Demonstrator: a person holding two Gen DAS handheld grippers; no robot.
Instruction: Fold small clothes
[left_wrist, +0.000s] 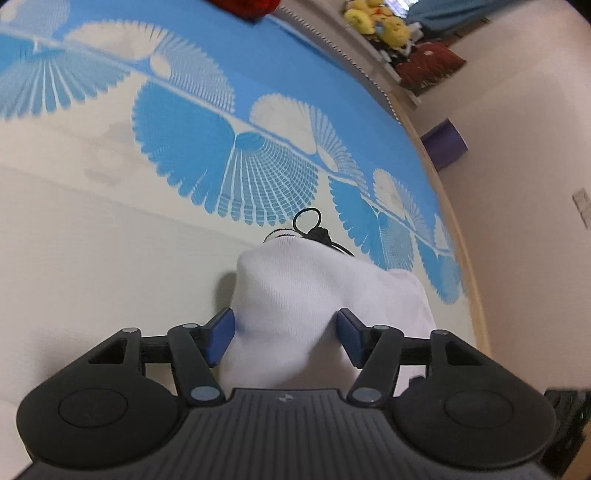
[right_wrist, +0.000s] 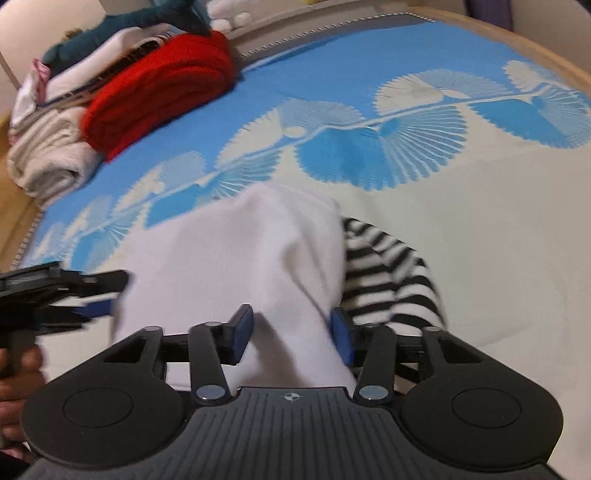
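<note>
1. Left wrist view: looks down on a white garment (left_wrist: 314, 295) bunched in the near middle of the blue-and-white patterned bedcover (left_wrist: 258, 55), raised off it, probably mid-fold. Shows a black cord loop (left_wrist: 308, 221) just beyond its far edge.
2. Finds the left gripper (left_wrist: 286, 336) spread wide around the cloth's near end; seems loose, not clamping.
3. Right wrist view: shows the same garment draped over a black-and-white striped garment (right_wrist: 388, 277) to its right, likely next for folding. Has a red folded cloth (right_wrist: 159, 85) stacked far left.
4. Finds the right gripper (right_wrist: 291, 332) narrowed on a ridge of white cloth, pads touching both sides: gripping it, apparently to carry the fold.
</note>
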